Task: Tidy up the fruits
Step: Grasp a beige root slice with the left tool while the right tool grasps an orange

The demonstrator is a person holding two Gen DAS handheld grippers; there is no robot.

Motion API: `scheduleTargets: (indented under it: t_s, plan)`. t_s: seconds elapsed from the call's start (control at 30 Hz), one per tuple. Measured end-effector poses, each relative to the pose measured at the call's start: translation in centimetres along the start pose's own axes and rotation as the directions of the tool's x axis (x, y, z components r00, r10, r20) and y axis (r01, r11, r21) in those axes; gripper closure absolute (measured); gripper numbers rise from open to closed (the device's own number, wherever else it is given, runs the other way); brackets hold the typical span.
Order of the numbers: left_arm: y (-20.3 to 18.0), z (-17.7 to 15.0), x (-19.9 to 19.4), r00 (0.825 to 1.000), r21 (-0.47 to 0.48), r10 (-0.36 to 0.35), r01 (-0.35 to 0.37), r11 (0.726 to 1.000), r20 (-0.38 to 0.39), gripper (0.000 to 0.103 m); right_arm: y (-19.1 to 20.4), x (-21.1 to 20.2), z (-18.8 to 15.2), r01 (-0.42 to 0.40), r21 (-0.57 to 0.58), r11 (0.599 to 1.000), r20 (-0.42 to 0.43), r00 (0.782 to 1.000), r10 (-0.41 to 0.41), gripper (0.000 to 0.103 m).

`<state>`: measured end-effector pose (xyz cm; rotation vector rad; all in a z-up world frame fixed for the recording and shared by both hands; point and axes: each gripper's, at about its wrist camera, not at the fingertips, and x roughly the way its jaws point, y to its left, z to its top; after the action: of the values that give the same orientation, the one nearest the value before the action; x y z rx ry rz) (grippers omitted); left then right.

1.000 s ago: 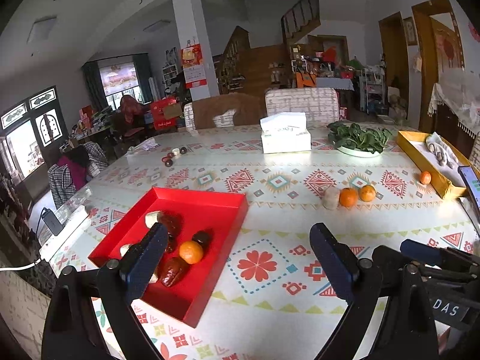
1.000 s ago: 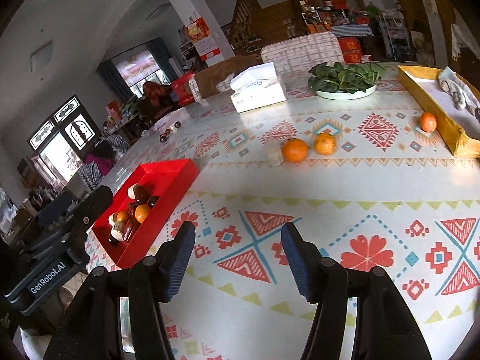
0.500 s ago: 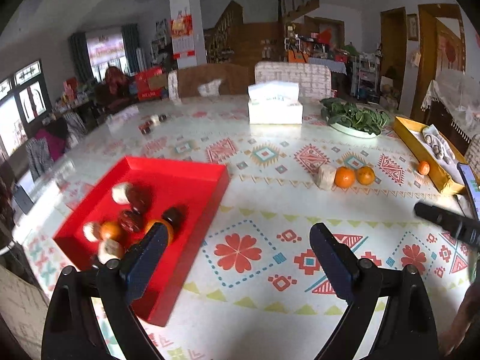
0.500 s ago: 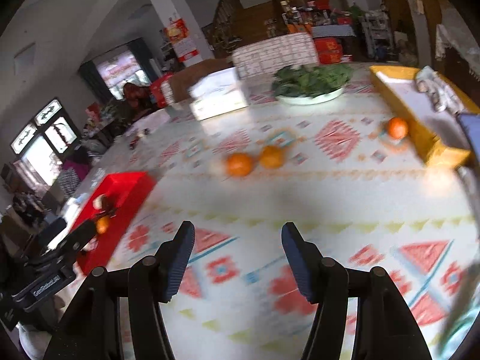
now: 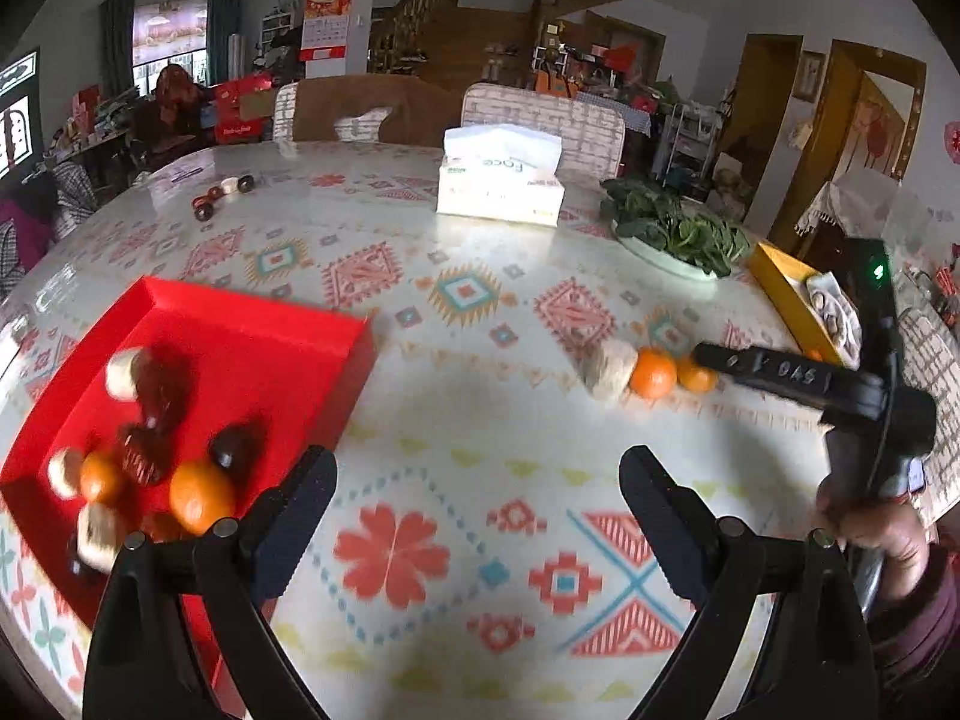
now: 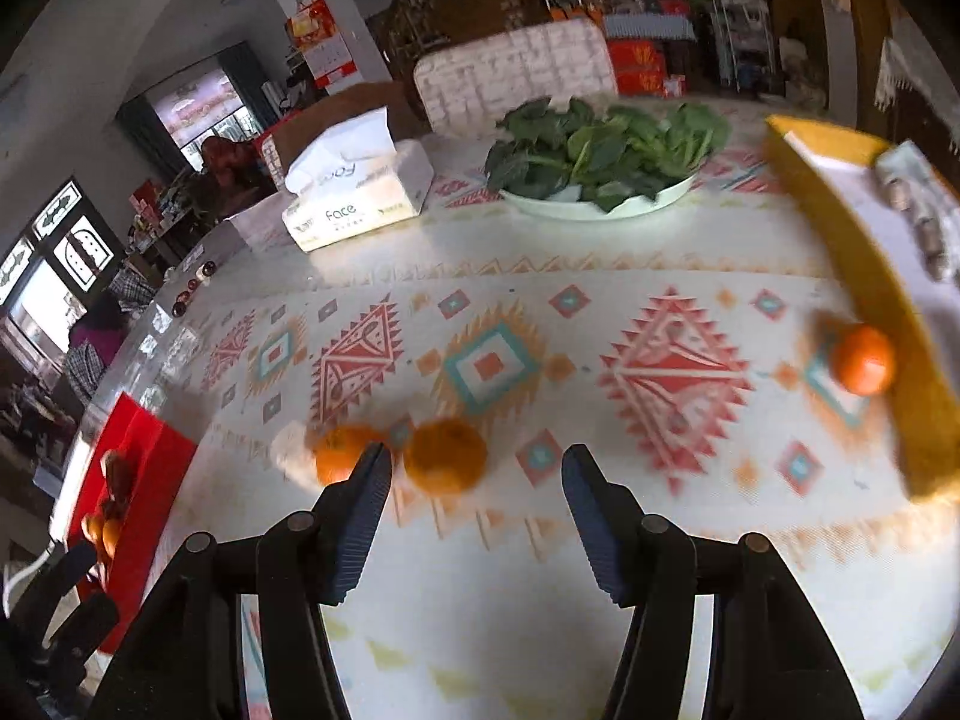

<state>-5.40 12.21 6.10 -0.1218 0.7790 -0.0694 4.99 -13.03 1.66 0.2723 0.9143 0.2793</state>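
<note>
A big round dining table (image 5: 480, 438) under a patterned cloth fills the room, stairs and cluttered shelves behind it. Out near the middle sits the loose fruit: two oranges side by side, the right orange (image 6: 445, 454) and the left orange (image 6: 341, 455), with a pale roundish piece (image 5: 607, 367) touching the far-left end of that little row. It's too blurred to name. The row runs left to right across the cloth.

The right gripper (image 6: 474, 474) is the one on the job here. Its jaws stand apart with nothing between them, and the right orange lies just ahead, toward the left finger rather than centred, so I'd say it needs a nudge left before closing. The left gripper (image 5: 477, 489) hangs well apart from that row, jaws wide and empty, close beside the red tray (image 5: 252, 324) where oranges and dark fruit already lie.

A third orange (image 6: 863, 359) rests further right, against the yellow box (image 6: 852, 222). Beyond, a plate of greens (image 6: 600, 204) and a tissue box (image 6: 360, 204) printed "Face". On the right tool's arm, seen from the left camera, I read "DAS" upside down.
</note>
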Motion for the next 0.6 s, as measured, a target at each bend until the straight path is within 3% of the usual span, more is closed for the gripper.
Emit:
scheduleTargets:
  t_s: [0.17, 0.23, 0.3, 0.43, 0.6]
  plan:
    - [-0.9, 1.7, 2.8, 0.998, 0.013, -0.057, 0.057, 0.998, -0.025, 0.008, 0.8, 1.0, -0.3, -0.002, -0.036, 0.999, -0.001, 1.000, 0.002, 0.040]
    - [-1.5, 2.1, 4.0, 0.997, 0.025, -0.073, 0.074, 0.997, -0.033, 0.008, 0.8, 0.8, -0.3, -0.015, -0.044, 0.999, -0.001, 1.000, 0.015, 0.047]
    - [-2.4, 2.6, 5.5, 0.994, 0.053, -0.097, 0.100, 0.994, -0.046, 0.012, 0.8, 0.8, -0.5, -0.015, -0.052, 0.999, -0.006, 1.000, 0.014, 0.067]
    - [-3.7, 3.2, 8.3, 0.984, 0.095, -0.143, 0.153, 0.984, -0.103, 0.032, 1.0, 0.6, -0.7, -0.008, -0.080, 0.997, -0.017, 1.000, 0.007, 0.067]
    - [-5.4, 3.6, 11.2, 0.978, 0.164, -0.150, 0.173, 0.971, -0.141, 0.035, 0.1, -0.2, -0.4, -0.026, -0.042, 0.999, -0.006, 1.000, 0.026, 0.067]
